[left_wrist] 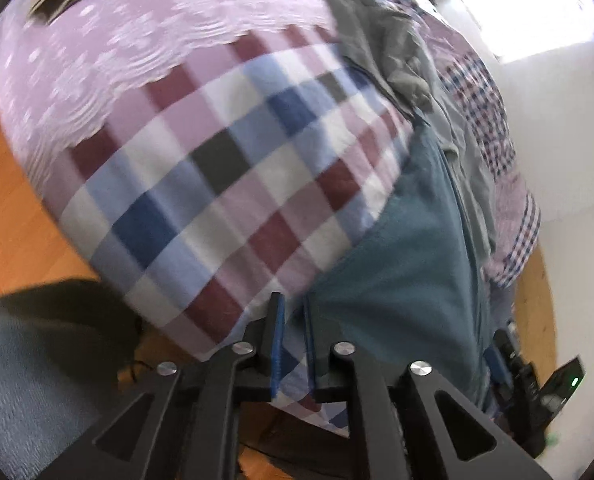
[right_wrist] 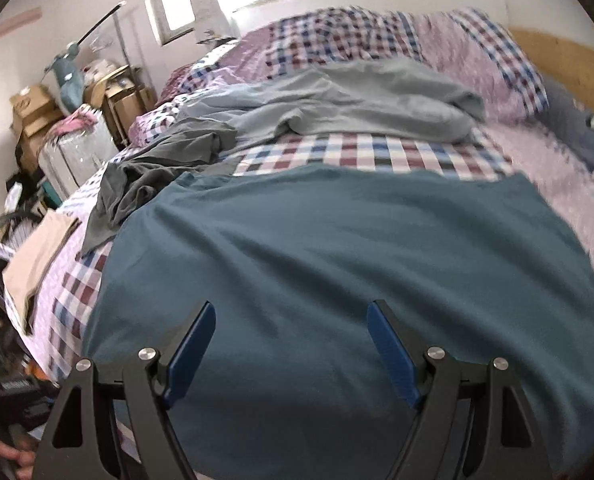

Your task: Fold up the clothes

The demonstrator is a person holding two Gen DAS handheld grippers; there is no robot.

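The teal garment (right_wrist: 337,280) lies spread flat on the near part of the bed (left_wrist: 201,168), over a checked bedspread (right_wrist: 377,156) of maroon, blue and white squares. In the right wrist view it fills most of the foreground, with its far edge running straight across the bed.

Left gripper (left_wrist: 293,316): the jaws stand narrow, with only a slim gap between the 2 blue pads. The tips sit at the bed's near edge, right at the border of the teal garment. The view is blurred, and the checked fabric shows through the gap, so whether the pads pinch the garment's edge cannot be told.

Right gripper (right_wrist: 291,312): the jaws stand wide apart. Both blue pads are over the teal garment, with nothing between them but the flat cloth below. No grip is visible.

Other items on the bed:
- A dark grey garment (right_wrist: 157,176) lies crumpled beside the teal garment's far left corner.
- A light grey-green garment (right_wrist: 357,100) lies bunched further back, across the bed's middle.
- A beige folded cloth (right_wrist: 37,256) rests at the bed's left edge.

Cardboard boxes (right_wrist: 33,116) stand against the wall beyond the bed.
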